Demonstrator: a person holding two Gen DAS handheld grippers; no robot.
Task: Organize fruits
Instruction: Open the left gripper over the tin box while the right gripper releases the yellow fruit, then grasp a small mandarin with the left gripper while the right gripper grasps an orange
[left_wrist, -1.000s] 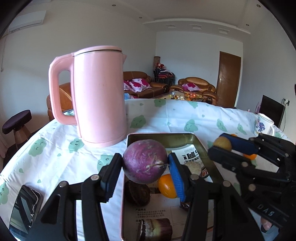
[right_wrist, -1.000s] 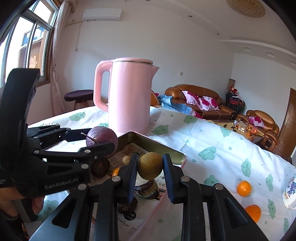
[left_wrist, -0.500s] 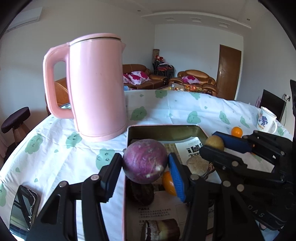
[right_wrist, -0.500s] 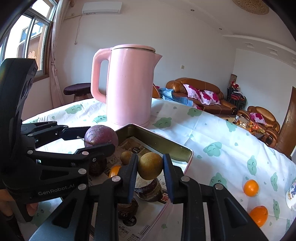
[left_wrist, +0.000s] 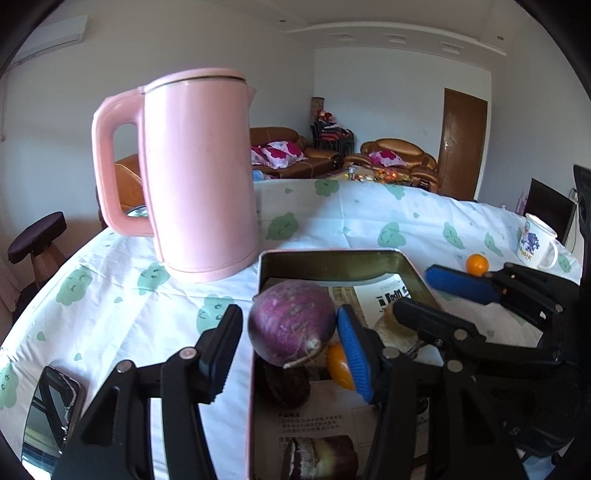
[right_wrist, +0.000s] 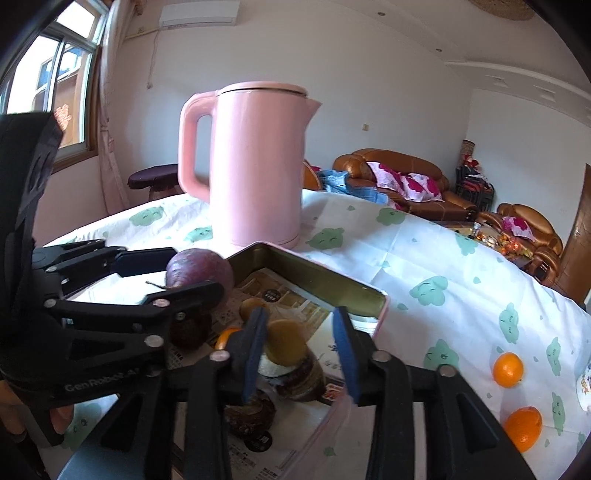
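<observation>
A pink-rimmed metal tray (left_wrist: 332, 260) (right_wrist: 325, 280) lined with newspaper holds dark passion fruits, a small orange (left_wrist: 338, 363) and cakes. My left gripper (left_wrist: 284, 345) is open; the purple passion fruit (left_wrist: 291, 326) (right_wrist: 199, 267) rests against its right blue pad, a gap at the left finger, over the tray's left edge. My right gripper (right_wrist: 299, 354) (left_wrist: 424, 295) is open over the tray; the yellow-brown fruit (right_wrist: 286, 341) sits between its fingers, on a cake.
A tall pink kettle (left_wrist: 195, 170) (right_wrist: 255, 162) stands behind the tray. Two oranges (right_wrist: 508, 369) (right_wrist: 523, 428) lie on the tablecloth at right, one also in the left wrist view (left_wrist: 476, 264). A mug (left_wrist: 535, 242) stands far right. A phone (left_wrist: 48, 417) lies at left.
Both grippers have opened. The yellow-brown fruit has dropped from the right gripper onto the cake. The left finger has come off the purple fruit.
</observation>
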